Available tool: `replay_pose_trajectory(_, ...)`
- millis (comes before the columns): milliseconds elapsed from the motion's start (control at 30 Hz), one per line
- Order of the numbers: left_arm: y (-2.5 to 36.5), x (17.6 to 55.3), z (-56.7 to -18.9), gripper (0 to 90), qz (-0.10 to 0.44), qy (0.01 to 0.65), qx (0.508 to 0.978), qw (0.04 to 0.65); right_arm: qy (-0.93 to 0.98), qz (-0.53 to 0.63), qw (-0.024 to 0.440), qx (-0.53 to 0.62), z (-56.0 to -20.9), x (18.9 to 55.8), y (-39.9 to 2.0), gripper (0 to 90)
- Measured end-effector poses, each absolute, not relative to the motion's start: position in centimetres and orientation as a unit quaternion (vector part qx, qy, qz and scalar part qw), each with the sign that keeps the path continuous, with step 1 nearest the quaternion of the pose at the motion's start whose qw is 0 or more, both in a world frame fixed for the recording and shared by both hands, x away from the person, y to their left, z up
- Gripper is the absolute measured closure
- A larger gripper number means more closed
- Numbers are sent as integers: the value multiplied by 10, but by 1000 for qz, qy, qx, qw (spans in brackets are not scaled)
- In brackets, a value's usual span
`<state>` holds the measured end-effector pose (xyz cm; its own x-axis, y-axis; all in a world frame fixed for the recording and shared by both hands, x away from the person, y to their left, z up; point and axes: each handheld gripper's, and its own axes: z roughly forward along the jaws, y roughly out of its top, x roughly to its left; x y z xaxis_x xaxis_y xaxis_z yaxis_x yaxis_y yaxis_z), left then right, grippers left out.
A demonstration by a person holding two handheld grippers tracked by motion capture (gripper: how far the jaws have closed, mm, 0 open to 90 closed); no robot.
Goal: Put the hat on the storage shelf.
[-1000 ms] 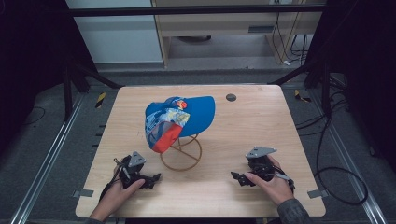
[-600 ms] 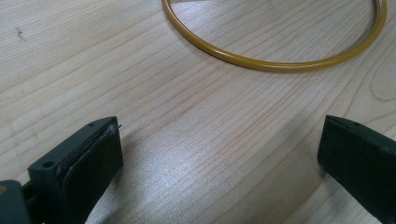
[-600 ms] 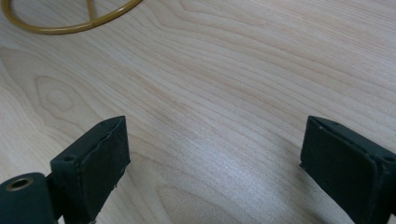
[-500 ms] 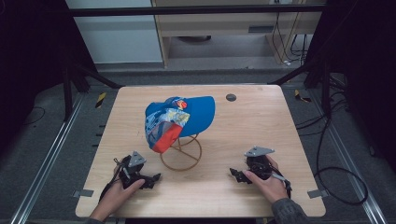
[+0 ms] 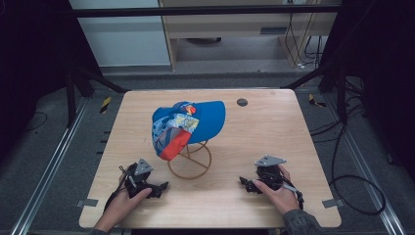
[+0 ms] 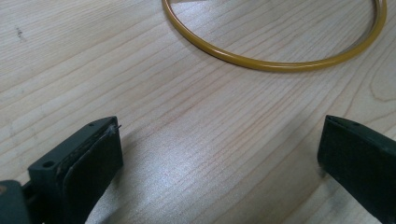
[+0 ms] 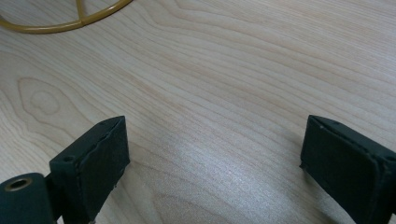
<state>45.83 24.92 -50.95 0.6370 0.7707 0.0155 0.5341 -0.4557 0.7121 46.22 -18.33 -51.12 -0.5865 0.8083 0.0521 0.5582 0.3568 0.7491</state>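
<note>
High view looks down on the whole table (image 5: pixel 274 122); both gripper views skim it closely, sharing the wire ring (image 6: pixel 275 63).

A light wooden table (image 5: pixel 293 132) stands on a grey floor (image 5: pixel 44 147). A small dark round disc (image 5: pixel 242 102) sits near the table's far edge. Black cables (image 5: pixel 357 191) trail on the floor to the right.

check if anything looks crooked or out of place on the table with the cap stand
The blue baseball cap sits tilted on the yellow wire stand, leaning to one side with its patterned front panel drooping toward the base ring. Otherwise nothing stands out: both the left gripper and right gripper rest open on the wooden table.
</note>
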Motion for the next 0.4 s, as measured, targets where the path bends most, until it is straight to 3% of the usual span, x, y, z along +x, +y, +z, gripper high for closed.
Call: replay_pose_trajectory(400,249,457,-509,0,172,391,836,345,816,354,186,417,-512,460,-176,66)
